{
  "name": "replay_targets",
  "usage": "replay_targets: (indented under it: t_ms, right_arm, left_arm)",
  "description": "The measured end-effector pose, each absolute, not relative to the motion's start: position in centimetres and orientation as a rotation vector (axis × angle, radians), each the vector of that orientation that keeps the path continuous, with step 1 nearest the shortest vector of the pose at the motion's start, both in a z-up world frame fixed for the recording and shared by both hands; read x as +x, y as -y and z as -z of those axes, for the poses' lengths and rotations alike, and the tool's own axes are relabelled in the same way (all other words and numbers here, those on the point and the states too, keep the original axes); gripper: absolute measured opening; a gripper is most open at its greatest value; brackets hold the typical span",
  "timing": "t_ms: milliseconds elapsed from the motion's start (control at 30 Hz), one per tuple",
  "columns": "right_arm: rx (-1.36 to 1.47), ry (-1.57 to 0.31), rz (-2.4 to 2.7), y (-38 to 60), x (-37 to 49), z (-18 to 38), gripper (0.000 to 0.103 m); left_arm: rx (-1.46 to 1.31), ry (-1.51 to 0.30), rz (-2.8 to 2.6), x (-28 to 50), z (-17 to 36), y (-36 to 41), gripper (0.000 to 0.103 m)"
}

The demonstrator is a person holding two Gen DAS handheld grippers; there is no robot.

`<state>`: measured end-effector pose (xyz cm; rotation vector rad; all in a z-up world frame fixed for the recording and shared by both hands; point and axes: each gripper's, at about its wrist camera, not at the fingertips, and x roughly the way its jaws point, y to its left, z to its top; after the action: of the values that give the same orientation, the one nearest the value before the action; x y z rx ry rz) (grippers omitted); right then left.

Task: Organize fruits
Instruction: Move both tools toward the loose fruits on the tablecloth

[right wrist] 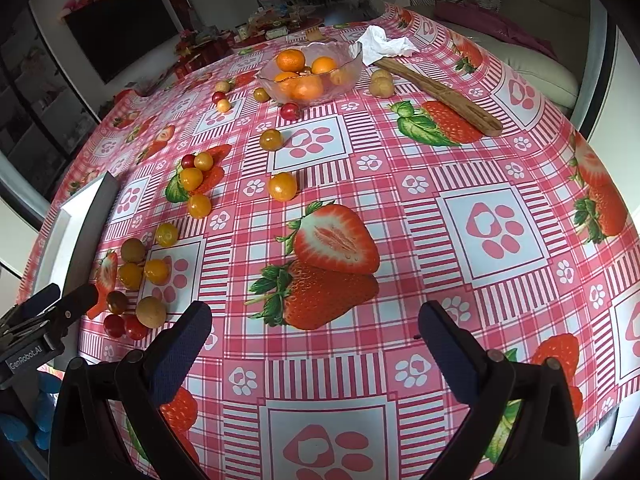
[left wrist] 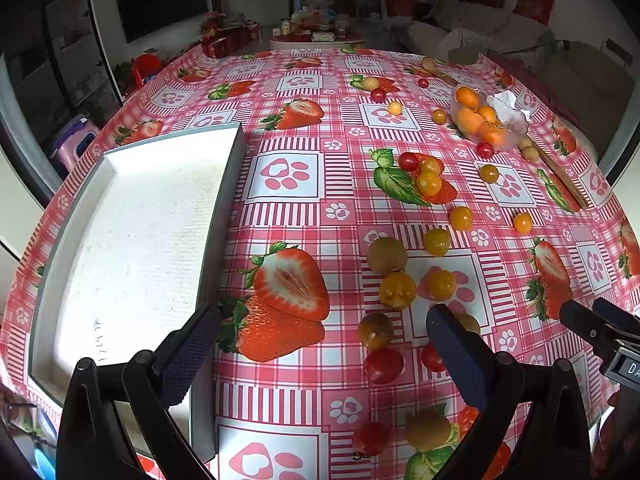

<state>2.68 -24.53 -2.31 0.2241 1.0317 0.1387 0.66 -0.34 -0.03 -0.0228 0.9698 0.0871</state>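
Several small fruits lie loose on the strawberry-print tablecloth: yellow cherry tomatoes (left wrist: 397, 290), red ones (left wrist: 383, 365) and tan longans (left wrist: 386, 255). A white foam tray (left wrist: 132, 240) sits empty at the left. My left gripper (left wrist: 322, 338) is open and empty above the cloth, with the near fruit cluster by its right finger. My right gripper (right wrist: 314, 334) is open and empty over bare cloth; the same cluster (right wrist: 151, 312) lies to its left. A glass bowl (right wrist: 312, 74) holds mandarins at the far side.
A wooden stick (right wrist: 440, 94) and a crumpled tissue (right wrist: 386, 46) lie beside the bowl. More tomatoes (right wrist: 282, 186) are scattered mid-table. The right gripper's tip (left wrist: 600, 328) shows at the left view's right edge. The table edge curves close on the right.
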Motion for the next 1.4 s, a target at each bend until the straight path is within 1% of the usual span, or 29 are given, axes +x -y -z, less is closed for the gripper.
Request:
replay_targets:
  t_ms: [300, 367, 567, 833, 967, 1333, 1367, 1400]
  right_arm:
    - [0.244, -1.044, -0.141, 24.9, 2.9, 2.8, 0.103]
    - [0.240, -1.047, -0.142, 24.8, 3.0, 2.9, 0.103]
    - [0.227, -1.048, -0.139, 24.9, 3.2, 3.0, 0.103]
    - [0.204, -1.047, -0.140, 24.6, 3.9, 2.9, 0.103]
    - [0.197, -1.043, -0.135, 24.5, 4.8, 2.7, 0.103]
    - [0.094, -1.020, -0.144, 22.7, 8.7, 2.1, 0.103]
    - [0.083, -1.022, -0.147, 22.4, 9.1, 2.2, 0.103]
    - [0.072, -1.024, -0.151, 22.0, 9.5, 2.3, 0.102]
  left_arm:
    - [-0.051, -0.977, -0.072, 0.8, 0.3, 0.4, 0.103]
    - [-0.048, -1.010, -0.073, 1.0, 0.3, 0.4, 0.103]
    - [-0.050, -0.928, -0.071, 1.7, 0.4, 0.2, 0.103]
    - [0.030, -0.857, -0.053, 3.4, -0.2, 1.4, 0.103]
    - [0.050, -0.869, -0.028, 4.5, -0.2, 2.2, 0.103]
    - [0.106, -0.972, -0.024, 6.9, 1.2, 3.2, 0.103]
    - [0.111, -0.984, -0.026, 7.1, 1.4, 3.1, 0.100]
    - [0.113, -0.996, -0.025, 7.3, 1.6, 3.1, 0.090]
